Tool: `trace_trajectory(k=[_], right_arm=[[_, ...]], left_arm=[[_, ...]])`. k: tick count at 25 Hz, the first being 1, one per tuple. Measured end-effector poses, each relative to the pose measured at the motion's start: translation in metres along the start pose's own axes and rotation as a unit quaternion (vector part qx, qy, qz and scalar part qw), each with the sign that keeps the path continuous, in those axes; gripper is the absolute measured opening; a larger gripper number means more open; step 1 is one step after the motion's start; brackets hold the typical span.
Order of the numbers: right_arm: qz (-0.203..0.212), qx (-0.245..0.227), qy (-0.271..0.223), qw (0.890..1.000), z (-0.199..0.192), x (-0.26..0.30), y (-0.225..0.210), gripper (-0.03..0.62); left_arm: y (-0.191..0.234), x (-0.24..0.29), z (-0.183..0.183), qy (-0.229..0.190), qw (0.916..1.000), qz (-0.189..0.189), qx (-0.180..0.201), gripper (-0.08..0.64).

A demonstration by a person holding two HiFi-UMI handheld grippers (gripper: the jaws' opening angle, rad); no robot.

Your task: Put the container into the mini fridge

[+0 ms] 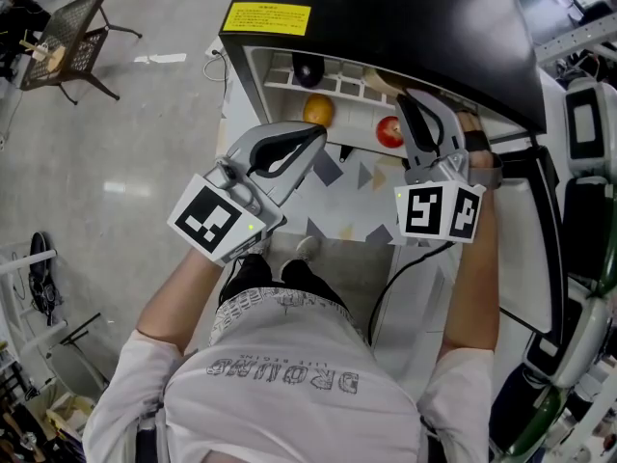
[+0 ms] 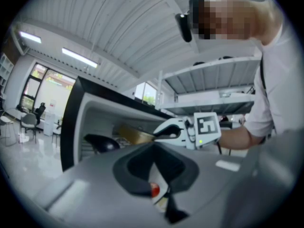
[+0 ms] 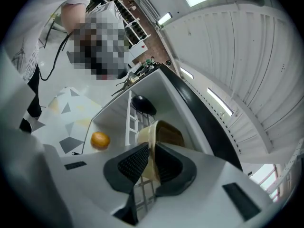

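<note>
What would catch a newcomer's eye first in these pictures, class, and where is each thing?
The right claw is clamped on the rim of a tan rounded plastic container, held at the white wire shelf inside the open black-topped mini fridge. Below the shelf lie a round orange fruit and a red apple; the left claw is shut and empty in front.

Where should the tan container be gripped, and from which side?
At its rim wall, one jaw inside and one outside, coming through the open front of the mini fridge. The container is open-topped with a thin wall that suits a pinch; the right gripper holds it that way.
</note>
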State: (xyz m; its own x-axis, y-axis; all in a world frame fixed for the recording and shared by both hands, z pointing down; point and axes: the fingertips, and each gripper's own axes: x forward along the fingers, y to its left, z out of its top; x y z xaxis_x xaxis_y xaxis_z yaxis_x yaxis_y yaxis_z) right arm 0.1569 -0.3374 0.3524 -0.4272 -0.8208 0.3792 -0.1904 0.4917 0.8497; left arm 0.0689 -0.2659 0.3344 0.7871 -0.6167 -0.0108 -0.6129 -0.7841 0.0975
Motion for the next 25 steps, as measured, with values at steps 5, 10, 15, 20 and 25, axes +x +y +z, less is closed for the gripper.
trace_trajectory(k=[5, 10, 15, 20, 25], right_arm=[[-0.002, -0.003, 0.003, 1.0, -0.001, 0.003, -0.001, 0.043], [0.001, -0.003, 0.007, 1.0, 0.0, 0.004, -0.001, 0.057], [-0.004, 0.006, 0.012, 1.0, -0.001, 0.002, -0.002, 0.063], [-0.002, 0.015, 0.023, 1.0, -0.002, -0.001, 0.002, 0.084], [-0.009, 0.027, 0.037, 0.999, -0.004, -0.006, 0.004, 0.086]], left_arm=[[0.002, 0.0, 0.002, -0.004, 1.0, 0.003, -0.002, 0.008], [0.005, -0.001, 0.003, -0.004, 1.0, 0.001, 0.0, 0.008], [0.005, -0.003, 0.006, -0.01, 0.9999, -0.001, -0.004, 0.008], [0.005, -0.006, 0.008, -0.01, 0.9999, -0.007, -0.004, 0.008], [0.003, -0.009, 0.011, -0.011, 0.9998, -0.016, -0.006, 0.008]])
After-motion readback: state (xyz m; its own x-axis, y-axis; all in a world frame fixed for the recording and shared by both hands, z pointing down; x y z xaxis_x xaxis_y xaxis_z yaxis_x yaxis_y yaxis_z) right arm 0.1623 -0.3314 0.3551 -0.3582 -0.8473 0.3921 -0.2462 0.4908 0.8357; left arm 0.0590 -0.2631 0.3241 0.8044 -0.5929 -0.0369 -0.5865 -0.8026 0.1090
